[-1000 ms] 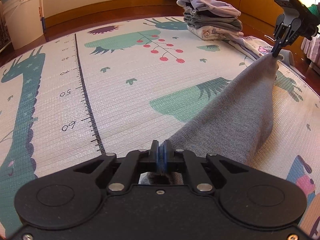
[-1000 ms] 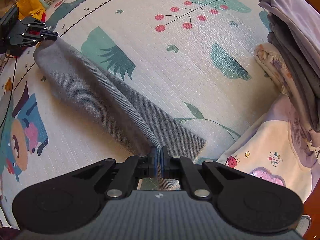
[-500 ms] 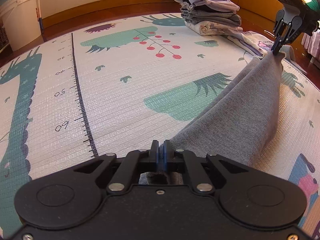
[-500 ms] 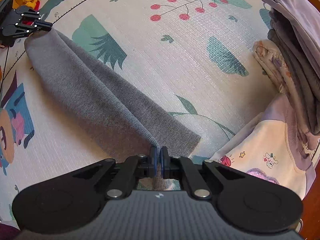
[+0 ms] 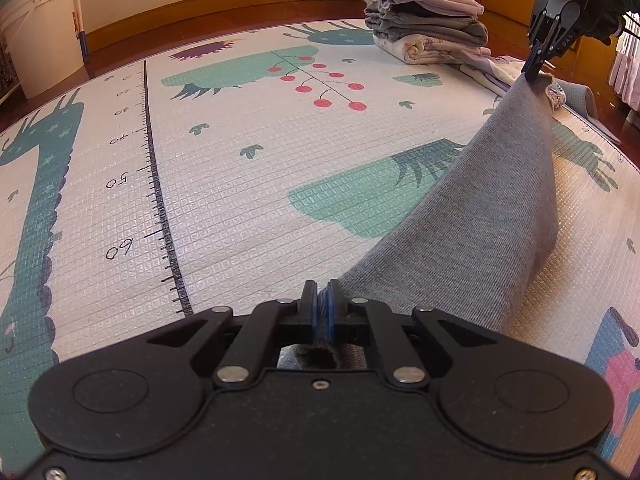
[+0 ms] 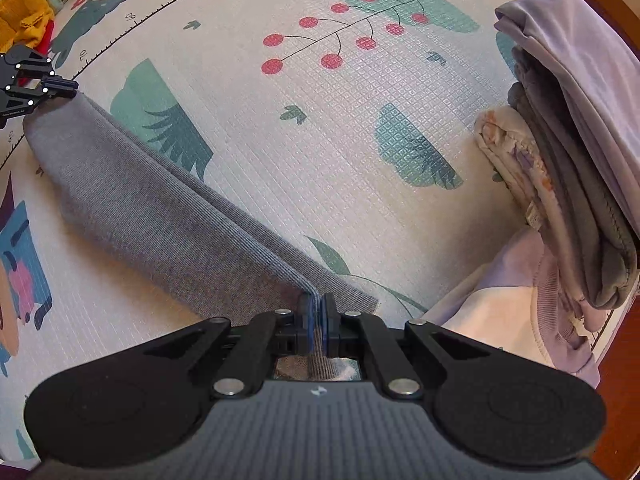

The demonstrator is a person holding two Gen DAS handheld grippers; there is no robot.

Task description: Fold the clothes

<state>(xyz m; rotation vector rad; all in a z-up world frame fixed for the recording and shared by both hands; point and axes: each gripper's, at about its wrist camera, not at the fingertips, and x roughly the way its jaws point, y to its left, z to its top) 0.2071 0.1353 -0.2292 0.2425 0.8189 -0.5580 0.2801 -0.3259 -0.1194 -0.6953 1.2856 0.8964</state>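
Note:
A grey knit garment [image 5: 480,216] hangs stretched between both grippers above the play mat, its lower fold resting on the mat. My left gripper [image 5: 323,300] is shut on one end of it. In the right wrist view my right gripper [image 6: 318,312] is shut on the other end of the grey garment [image 6: 160,216], which runs back to the left gripper [image 6: 68,85] at the far left. In the left wrist view the right gripper [image 5: 534,68] pinches the cloth's far corner at the upper right.
A stack of folded clothes [image 5: 424,36] sits at the mat's far edge, seen also as the folded stack [image 6: 572,136] on the right. A lilac and cream sweatshirt [image 6: 504,312] lies beside it. A white bucket [image 5: 40,36] stands off the mat. Yellow and red clothes [image 6: 24,24] lie far left.
Both grippers keep their hold on the grey garment. It has been pulled tauter and shifted slightly across the mat, with the stack of folded clothes now nearer the right gripper.

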